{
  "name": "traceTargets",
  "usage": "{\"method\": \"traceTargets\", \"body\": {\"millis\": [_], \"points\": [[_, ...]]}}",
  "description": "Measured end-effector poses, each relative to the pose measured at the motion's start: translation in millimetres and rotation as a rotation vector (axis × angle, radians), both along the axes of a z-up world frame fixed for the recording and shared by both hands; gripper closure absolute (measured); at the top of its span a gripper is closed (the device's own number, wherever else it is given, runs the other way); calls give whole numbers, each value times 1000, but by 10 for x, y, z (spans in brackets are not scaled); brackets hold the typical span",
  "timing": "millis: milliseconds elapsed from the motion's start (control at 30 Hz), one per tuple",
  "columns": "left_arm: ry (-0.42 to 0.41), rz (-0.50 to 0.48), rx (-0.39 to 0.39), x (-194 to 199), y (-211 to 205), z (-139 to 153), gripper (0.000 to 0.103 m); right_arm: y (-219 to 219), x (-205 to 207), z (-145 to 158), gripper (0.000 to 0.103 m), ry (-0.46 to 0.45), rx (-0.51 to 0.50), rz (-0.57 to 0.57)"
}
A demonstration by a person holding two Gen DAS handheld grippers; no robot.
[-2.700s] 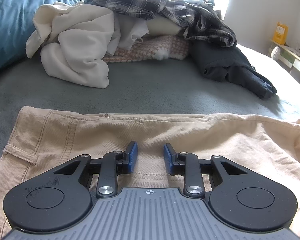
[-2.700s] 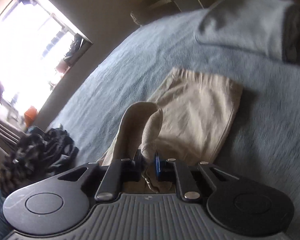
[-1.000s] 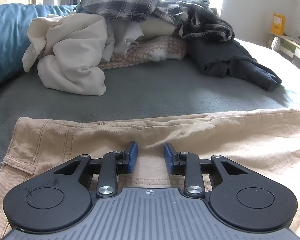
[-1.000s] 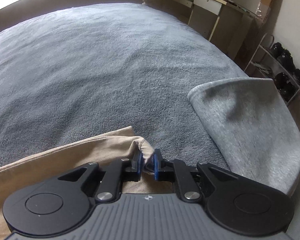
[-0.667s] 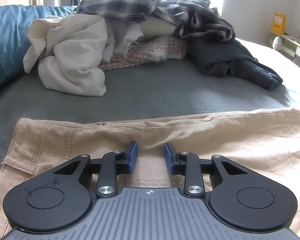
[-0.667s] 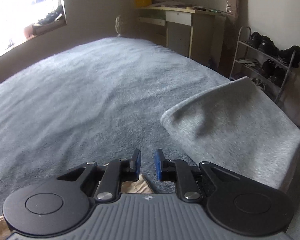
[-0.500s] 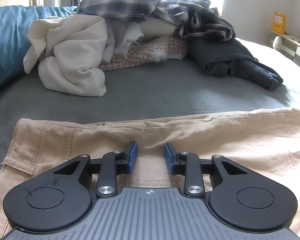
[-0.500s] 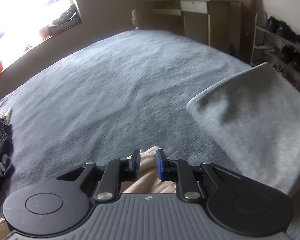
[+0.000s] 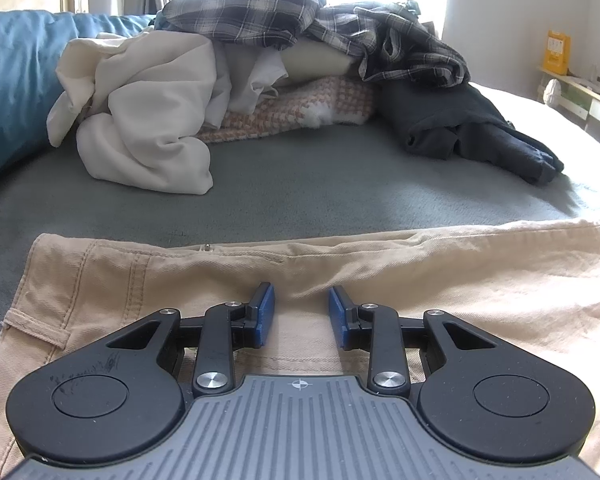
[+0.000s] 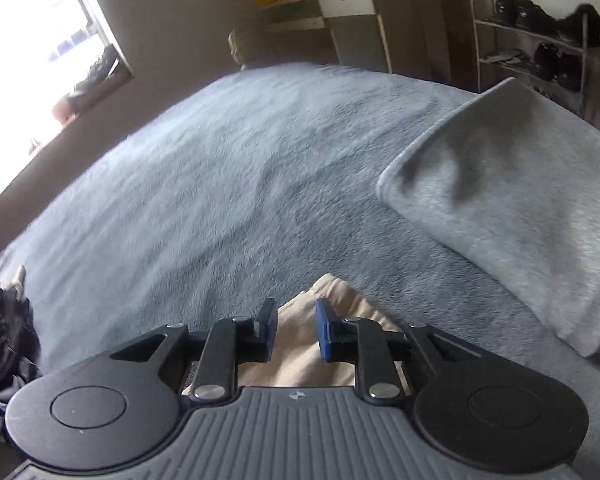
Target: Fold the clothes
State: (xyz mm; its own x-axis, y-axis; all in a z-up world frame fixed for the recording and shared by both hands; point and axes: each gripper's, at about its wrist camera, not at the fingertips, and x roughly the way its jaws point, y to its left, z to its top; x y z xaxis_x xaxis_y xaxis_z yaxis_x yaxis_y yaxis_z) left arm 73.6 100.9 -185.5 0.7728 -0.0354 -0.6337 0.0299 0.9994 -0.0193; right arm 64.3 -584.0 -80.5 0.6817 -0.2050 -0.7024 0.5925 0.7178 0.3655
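R gripper (image 10: 295, 330) jaws have just been opening, tan cloth below the gap, not pinched. L gripper (image 9: 299, 316) parted, empty, over tan trousers (image 9: 440, 280) lying flat on bed (image 9: 320, 188). Trousers look part-folded; clothes pile (image 9: 260, 64) beyond untouched, so most work's left.

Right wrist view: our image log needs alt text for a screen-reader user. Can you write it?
The open right gripper hangs over the end of tan trousers on a grey-blue bedspread, gripping nothing. A folded grey blanket lies to the right; a desk and shoe rack stand beyond.
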Motion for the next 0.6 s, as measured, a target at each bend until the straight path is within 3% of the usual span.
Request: {"method": "traceTargets", "body": {"millis": [100,267,533,600], "points": [[0,0,9,8,-17,-5,72,-196,-505,147,66,-48,71,-60],[9,-2,19,22,-25,10,71,-388,-988,-49,66,-10,250,-100],[10,-5,46,29,-56,13,71,-452,-1063,-434,66,-6,351,-203],[9,-6,46,27,-56,11,71,-466,-1025,-456,76,-20,339,-218]]}}
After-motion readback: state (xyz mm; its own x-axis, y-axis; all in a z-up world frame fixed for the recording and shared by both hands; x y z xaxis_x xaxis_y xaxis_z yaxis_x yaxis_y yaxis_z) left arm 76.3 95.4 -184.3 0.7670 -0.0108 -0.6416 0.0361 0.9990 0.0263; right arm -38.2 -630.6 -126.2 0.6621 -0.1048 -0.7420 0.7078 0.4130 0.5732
